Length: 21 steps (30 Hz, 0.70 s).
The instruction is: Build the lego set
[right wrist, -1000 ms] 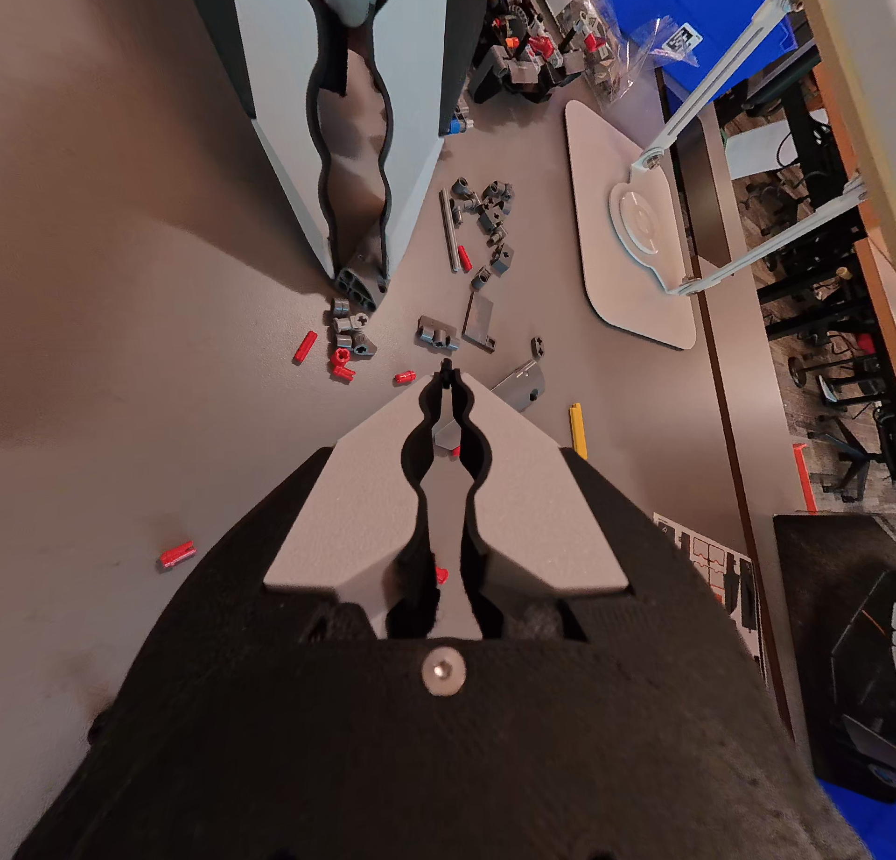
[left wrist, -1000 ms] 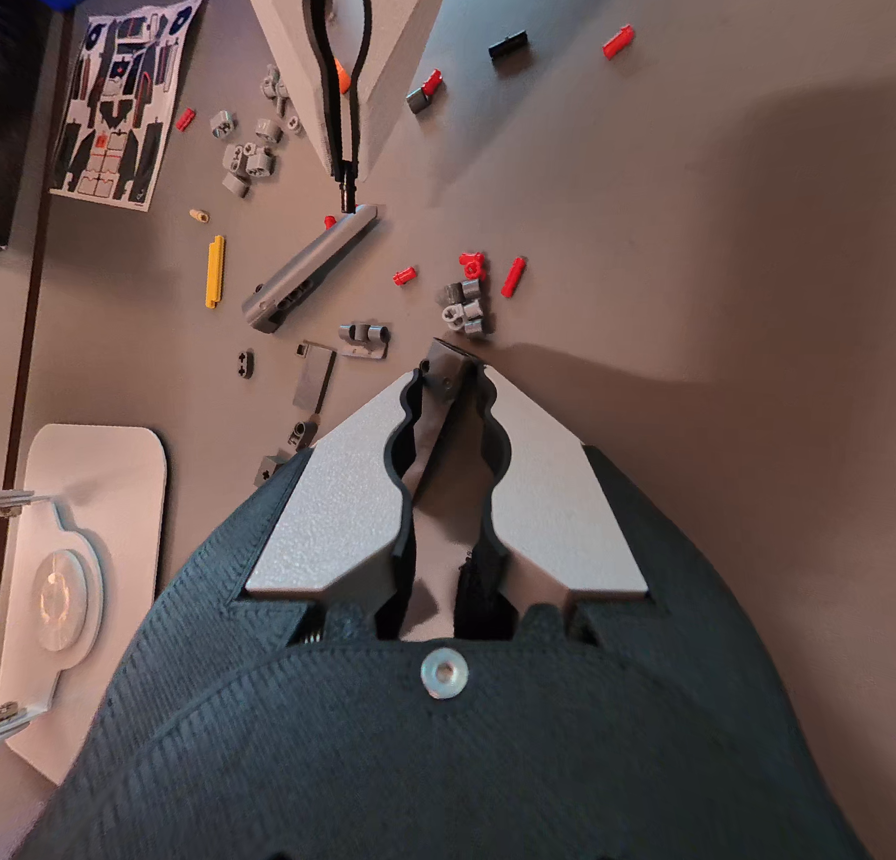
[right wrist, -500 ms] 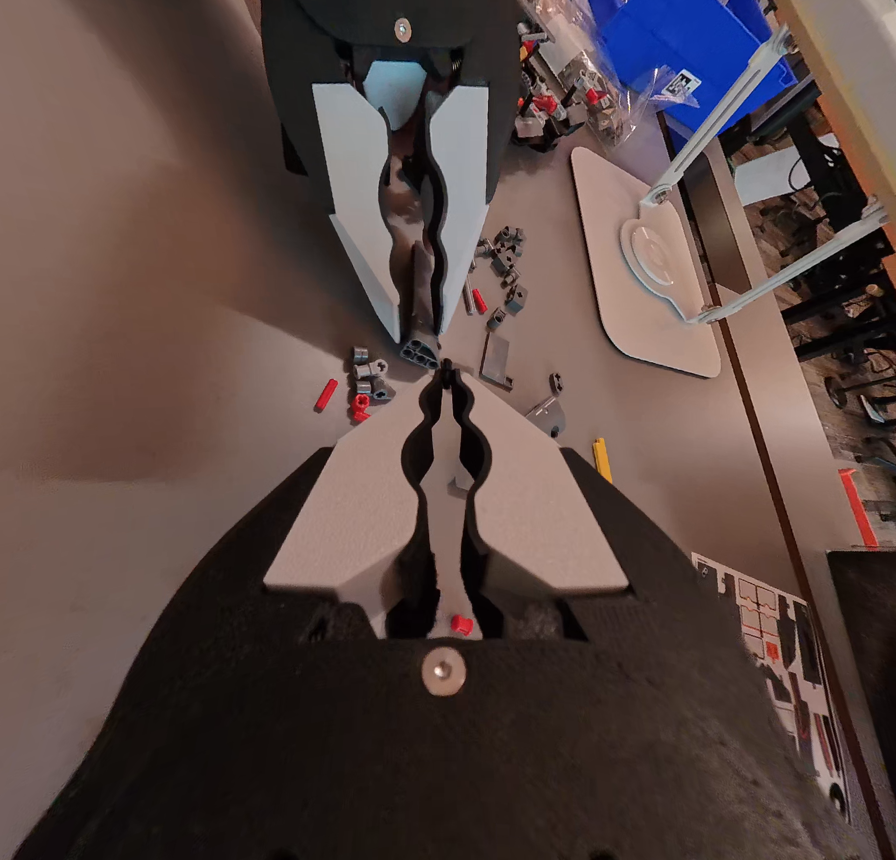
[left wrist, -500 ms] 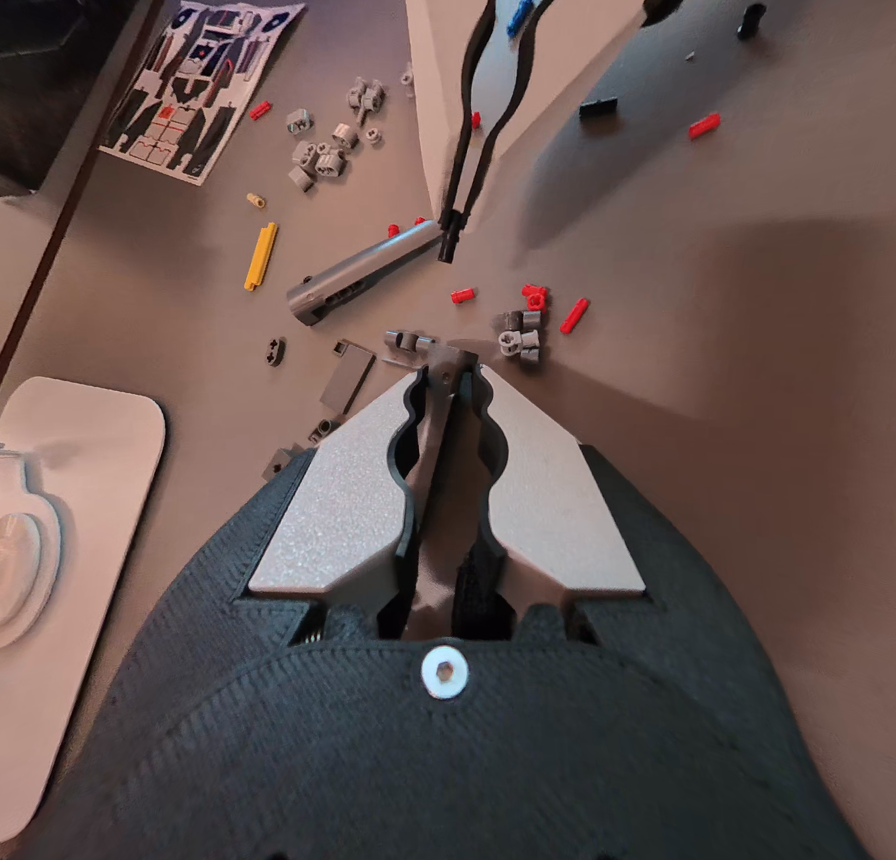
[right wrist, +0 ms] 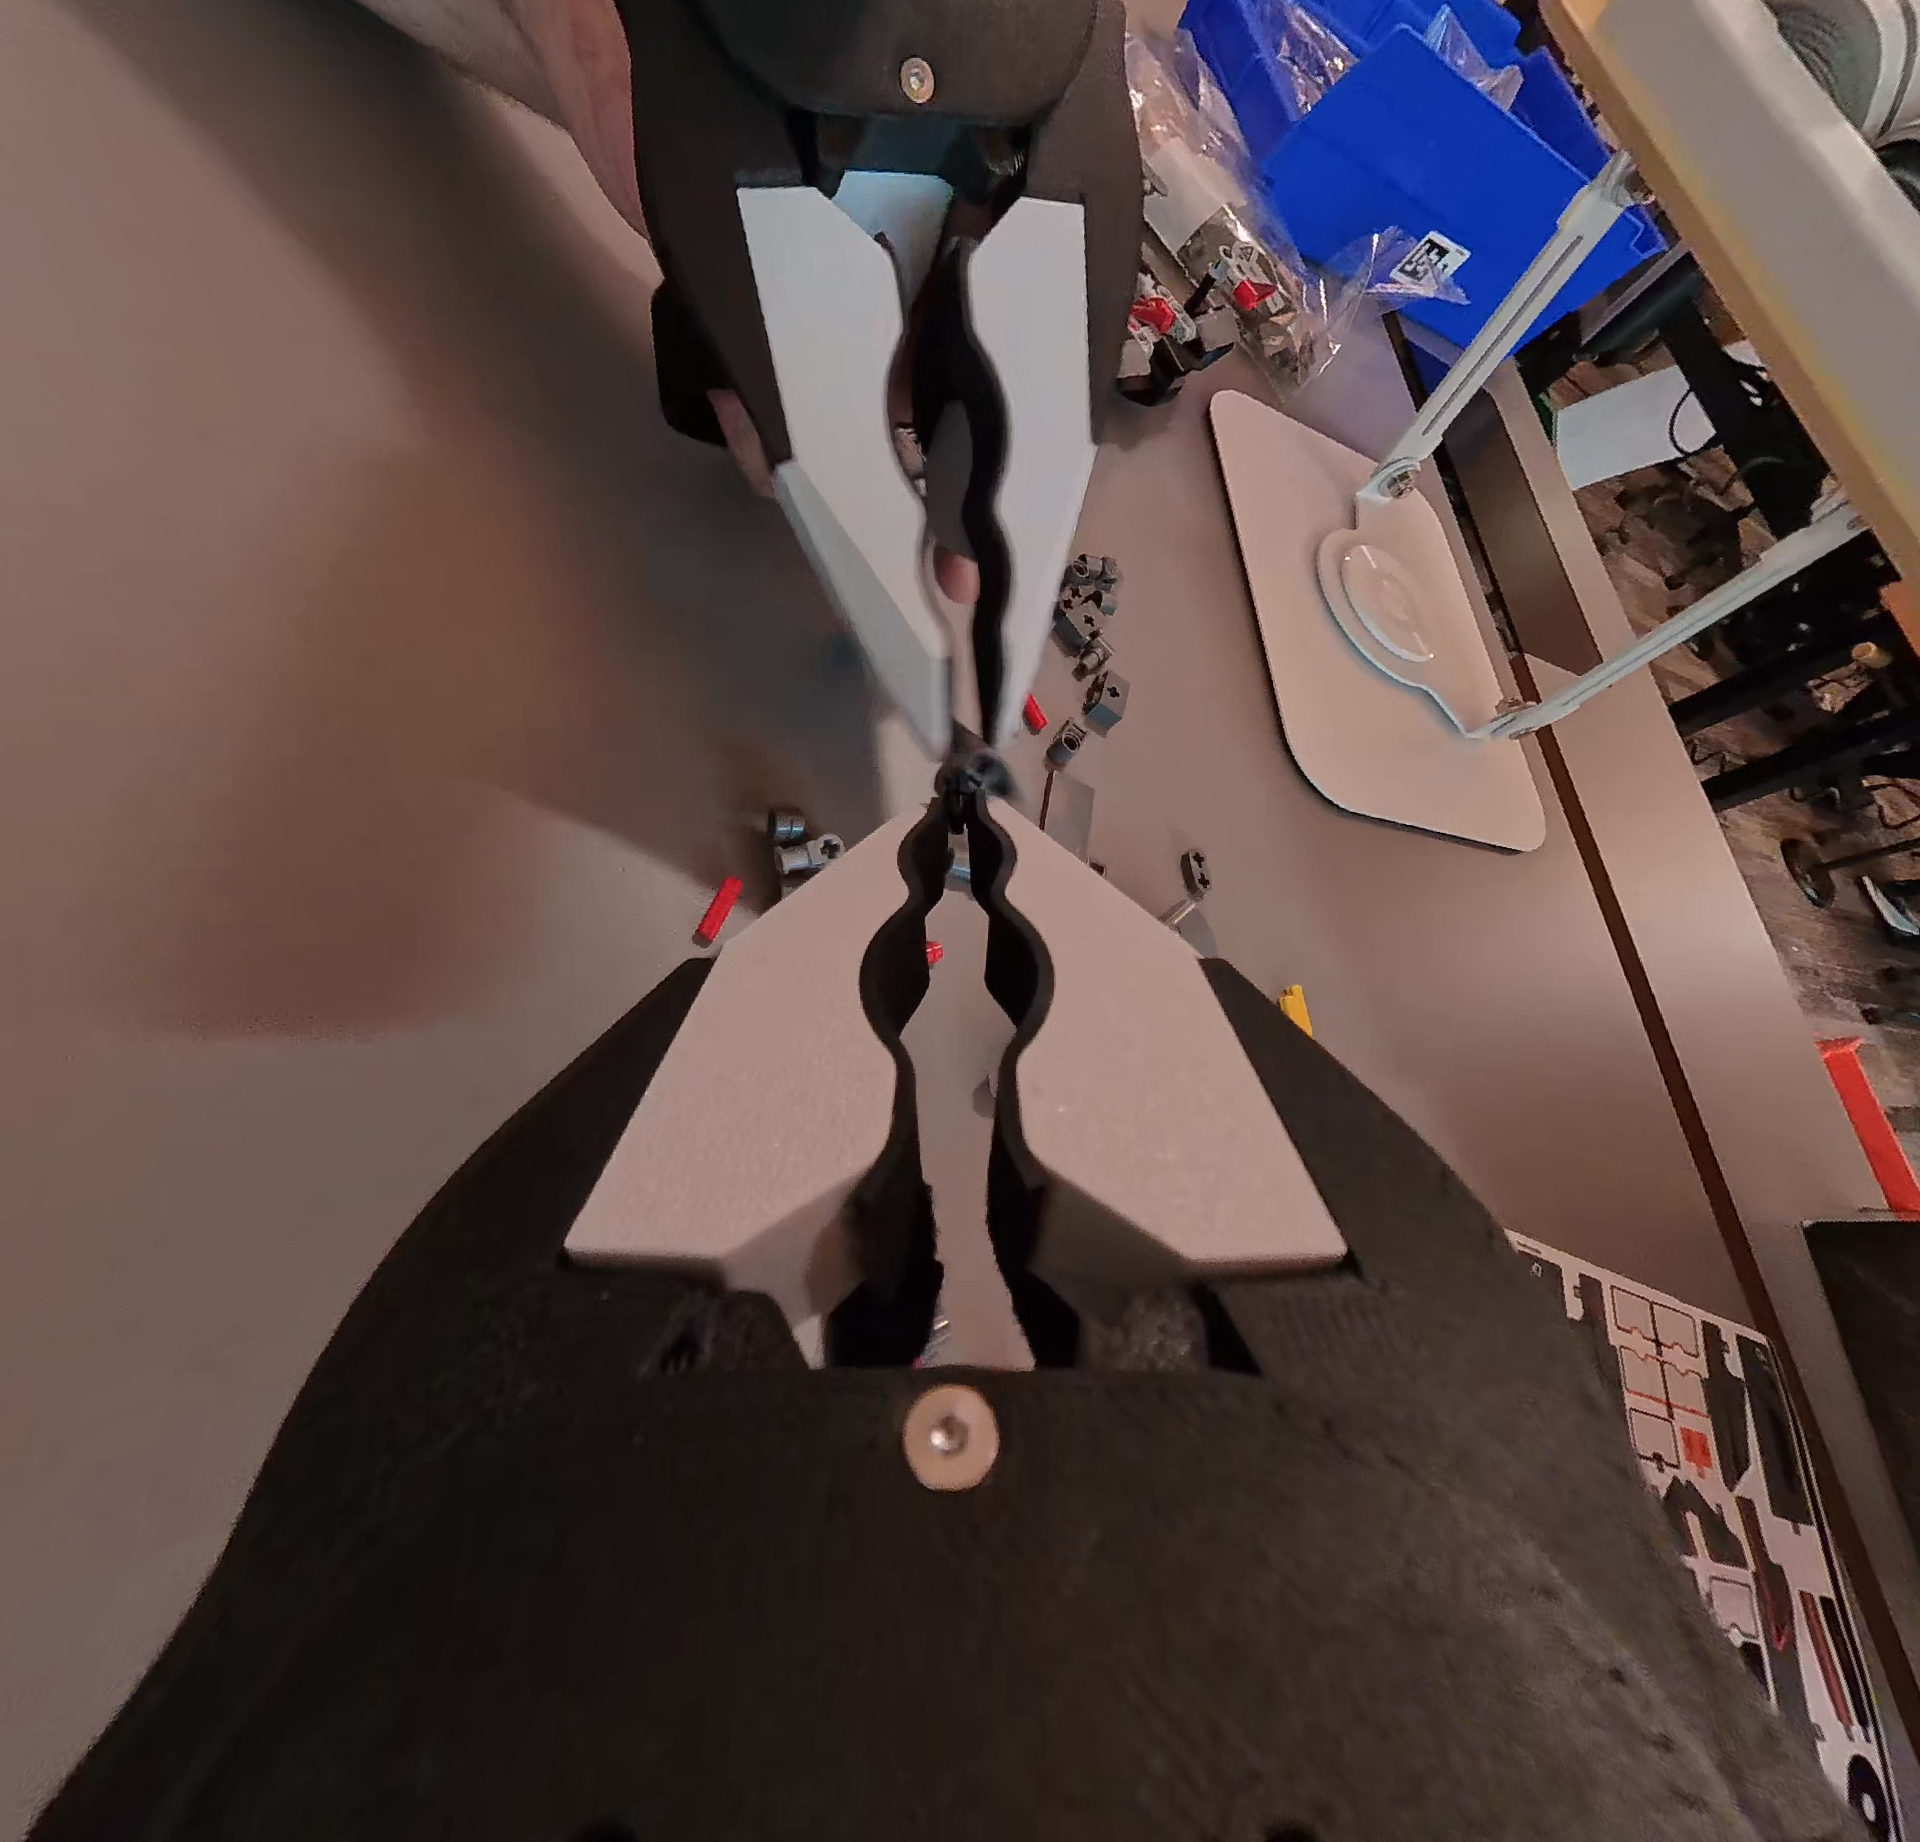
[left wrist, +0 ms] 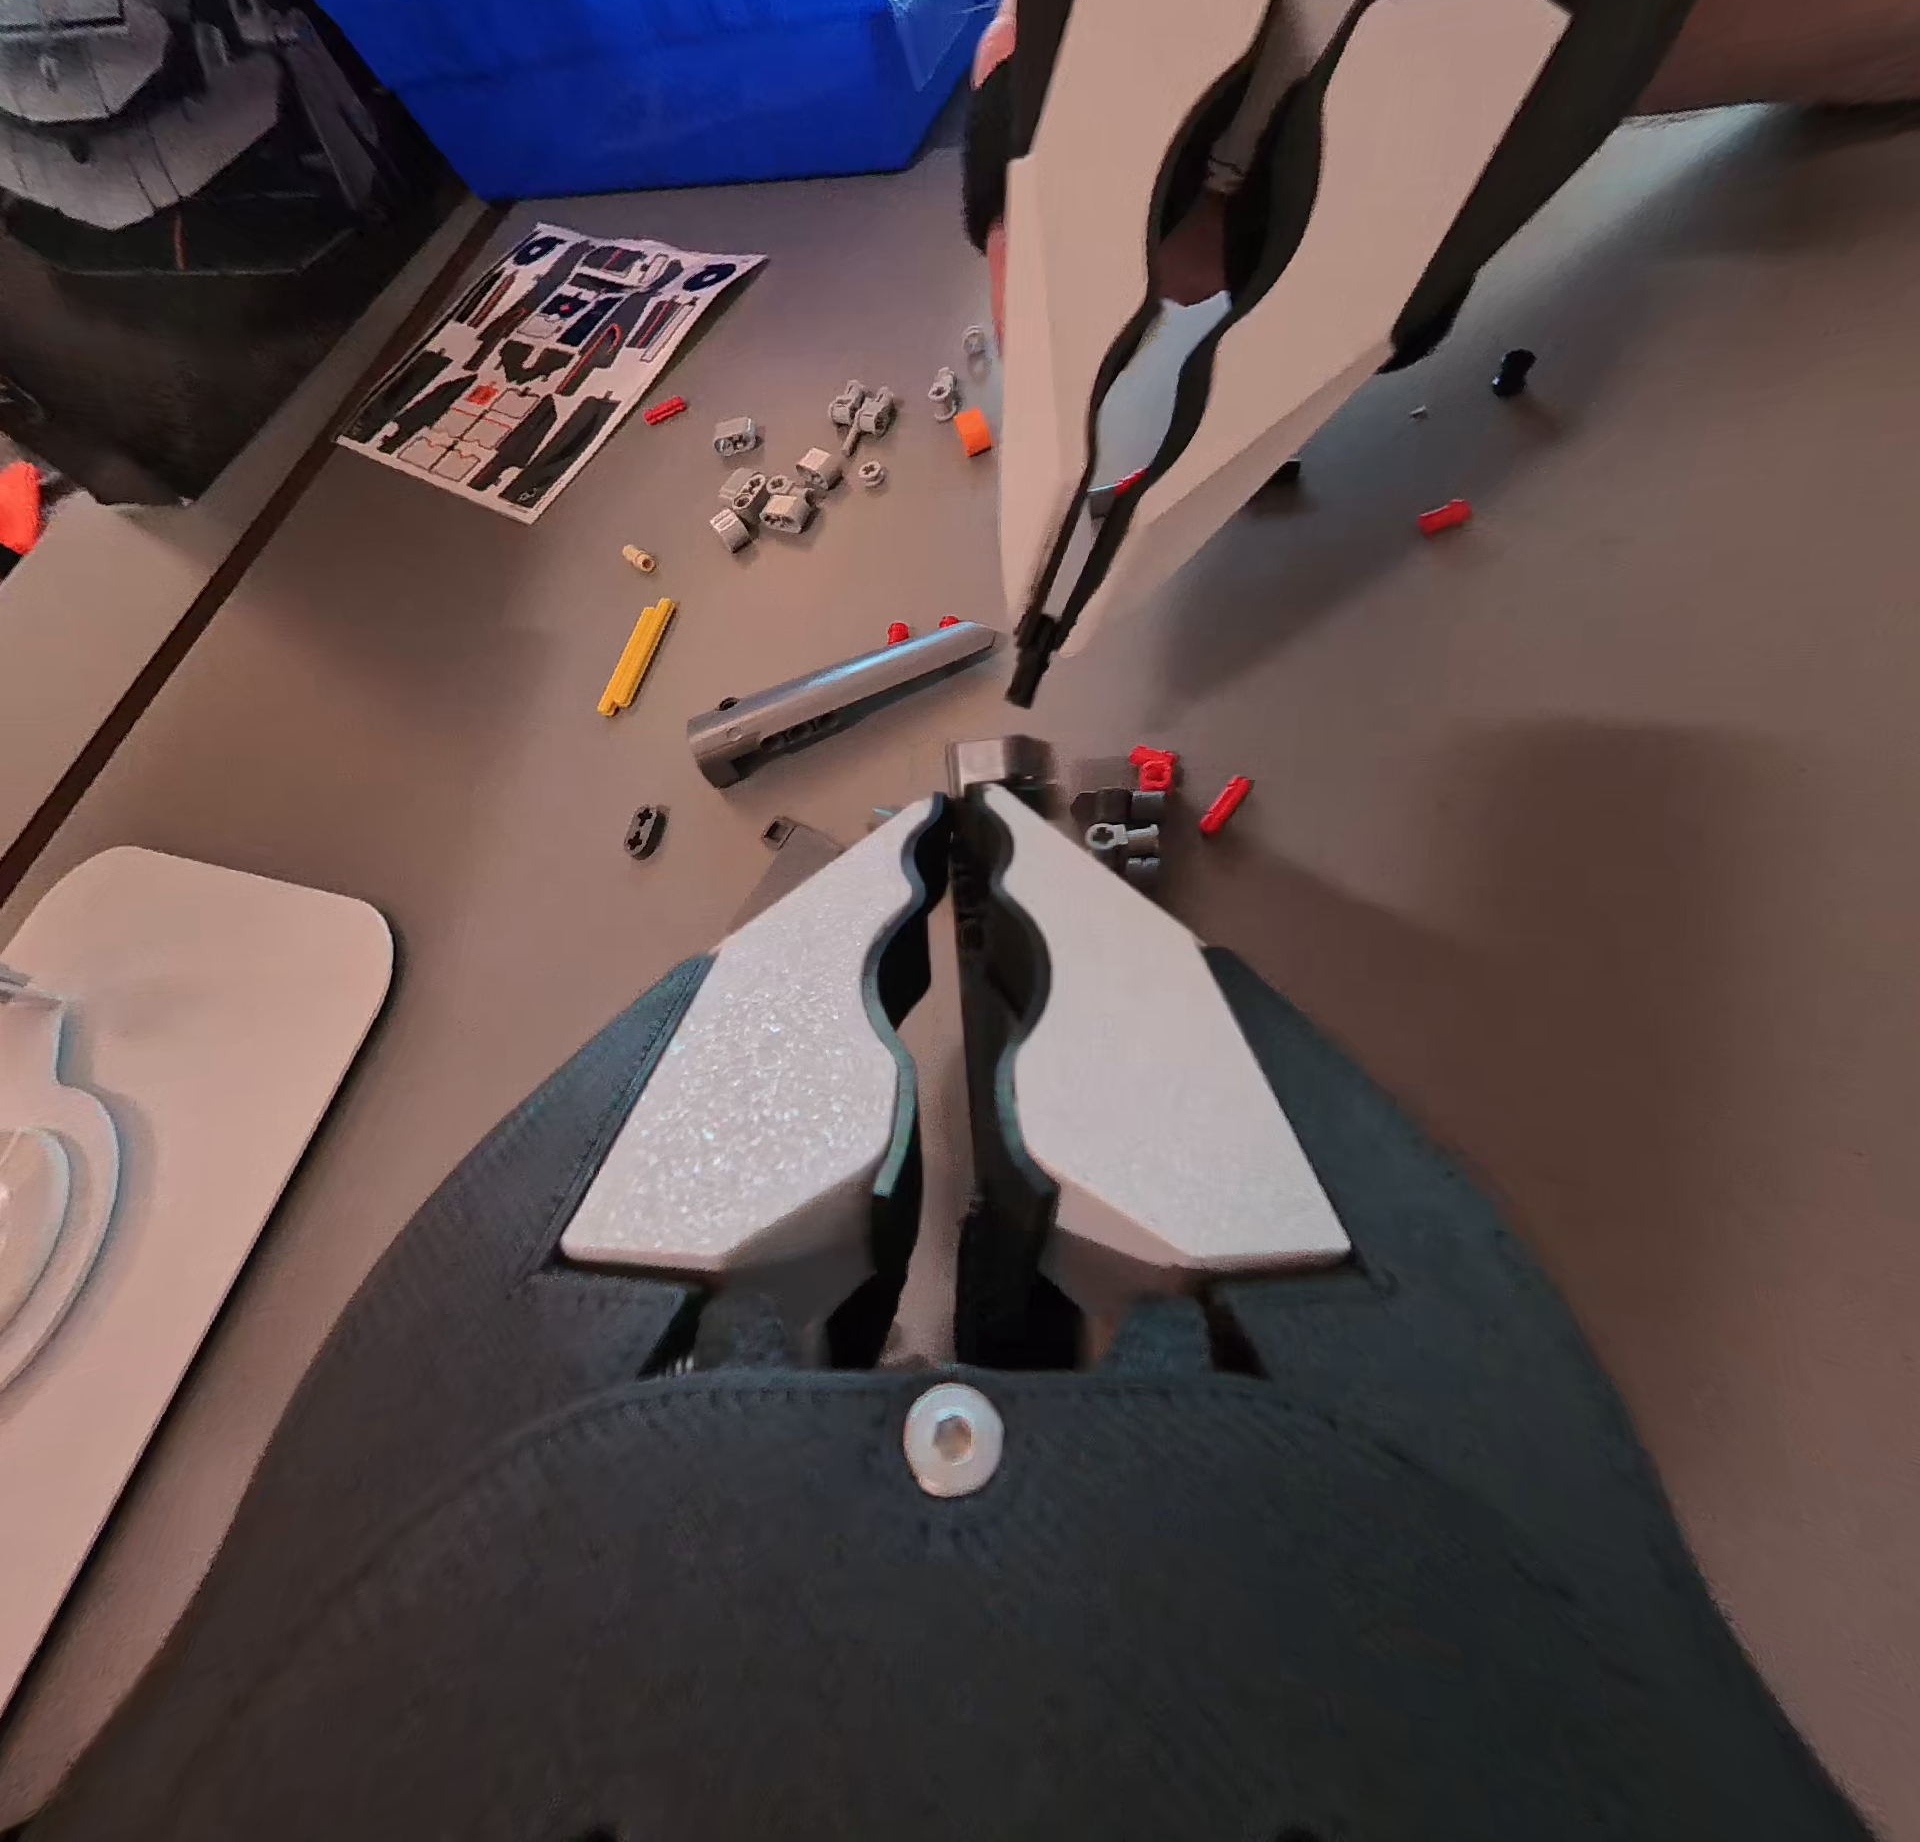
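The left gripper (left wrist: 961, 805) is pressed shut on a dark grey lego piece (left wrist: 1000, 759), which sticks out past its tips. The right gripper (right wrist: 961, 816) is pinched tight on a small black pin (left wrist: 1027, 662). The two grippers point at each other above the brown table (left wrist: 1558, 961), and their tips are just beside each other. In the right wrist view the pin and the grey piece look like they touch, but it is too blurry to be sure.

Many loose lego bits lie on the table below. A long grey beam (left wrist: 831, 691) lies just left of the tips, with a yellow stick (left wrist: 636, 656) farther left. A little pile of light grey pieces (left wrist: 774, 488) sits farther away, near an orange bit (left wrist: 972, 431). Some red pins (left wrist: 1224, 805) and small grey parts lie just right of the left gripper. A sticker sheet (left wrist: 551, 364) lies at the far left, and a blue bin (left wrist: 644, 47) stands behind it. A white pad (left wrist: 208, 1044) lies near the left edge.
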Each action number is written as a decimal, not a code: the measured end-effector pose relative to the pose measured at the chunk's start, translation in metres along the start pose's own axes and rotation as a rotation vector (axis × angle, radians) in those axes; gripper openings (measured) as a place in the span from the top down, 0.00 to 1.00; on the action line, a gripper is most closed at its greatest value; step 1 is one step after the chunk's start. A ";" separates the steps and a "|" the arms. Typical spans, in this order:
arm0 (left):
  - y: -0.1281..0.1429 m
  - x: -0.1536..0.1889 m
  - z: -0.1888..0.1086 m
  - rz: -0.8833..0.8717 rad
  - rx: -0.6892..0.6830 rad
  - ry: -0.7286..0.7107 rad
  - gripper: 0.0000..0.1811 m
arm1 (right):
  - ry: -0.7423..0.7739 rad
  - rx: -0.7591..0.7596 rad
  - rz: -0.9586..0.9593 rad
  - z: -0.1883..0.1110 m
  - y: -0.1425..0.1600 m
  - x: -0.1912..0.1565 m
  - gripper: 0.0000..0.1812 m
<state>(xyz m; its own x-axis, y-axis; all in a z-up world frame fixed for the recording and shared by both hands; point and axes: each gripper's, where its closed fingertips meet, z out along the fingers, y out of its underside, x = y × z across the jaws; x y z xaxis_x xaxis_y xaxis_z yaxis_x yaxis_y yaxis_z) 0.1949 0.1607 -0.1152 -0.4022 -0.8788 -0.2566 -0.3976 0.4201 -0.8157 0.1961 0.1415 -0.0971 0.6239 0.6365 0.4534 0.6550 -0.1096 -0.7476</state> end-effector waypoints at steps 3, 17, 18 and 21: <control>0.002 0.004 0.003 0.018 -0.020 -0.001 1.00 | 0.004 -0.021 -0.017 0.002 0.003 -0.001 0.99; 0.018 0.012 0.010 0.093 -0.099 0.025 1.00 | -0.049 -0.065 -0.015 0.006 0.014 -0.009 0.99; 0.019 0.012 0.010 0.104 -0.102 0.028 1.00 | -0.055 -0.068 -0.014 0.006 0.014 -0.010 0.99; 0.021 0.012 0.009 0.135 -0.102 0.036 1.00 | -0.058 -0.075 -0.013 0.007 0.016 -0.010 0.99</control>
<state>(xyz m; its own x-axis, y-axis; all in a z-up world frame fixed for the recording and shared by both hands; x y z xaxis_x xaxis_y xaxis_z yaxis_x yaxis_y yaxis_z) 0.1889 0.1568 -0.1399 -0.4863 -0.8050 -0.3399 -0.4188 0.5561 -0.7179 0.1977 0.1386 -0.1172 0.5908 0.6813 0.4322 0.6943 -0.1563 -0.7025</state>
